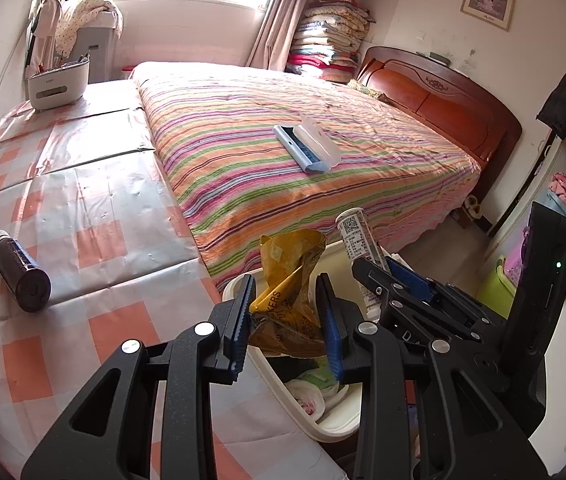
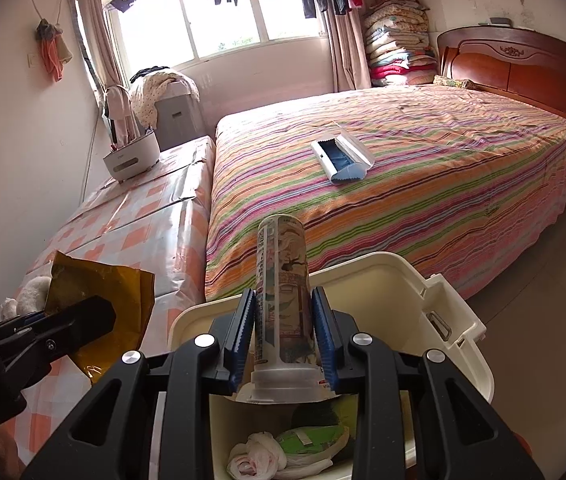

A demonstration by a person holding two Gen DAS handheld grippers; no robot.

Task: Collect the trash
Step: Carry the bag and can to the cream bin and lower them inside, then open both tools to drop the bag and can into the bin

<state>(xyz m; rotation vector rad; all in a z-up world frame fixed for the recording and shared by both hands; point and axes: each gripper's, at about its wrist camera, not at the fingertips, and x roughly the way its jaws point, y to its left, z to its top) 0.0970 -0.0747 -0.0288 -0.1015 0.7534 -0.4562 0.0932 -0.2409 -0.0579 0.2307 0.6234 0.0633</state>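
The left hand-held gripper (image 1: 287,322) is closed on a crumpled yellow-brown wrapper (image 1: 289,280), its blue pads pressing the wrapper from both sides. It holds the wrapper above the near rim of a cream bin (image 1: 275,376) that stands just off the tabletop's (image 1: 95,208) edge, at the foot of the striped bed (image 1: 283,136).

The right hand-held gripper (image 2: 285,334) is clamped on a printed plastic tube (image 2: 283,280), cap end toward the camera, with the jaws nearly as close as they go. The tube hangs over the open bin (image 2: 459,328), which already contains a white plastic bag (image 2: 259,458) and a green packet (image 2: 311,438).

On the tabletop, near its left edge, lies a dark bottle (image 1: 23,276) on its side. A white organiser box (image 1: 57,86) stands at the far corner. A blue-and-white case (image 1: 307,146) lies open in the middle of the bed.
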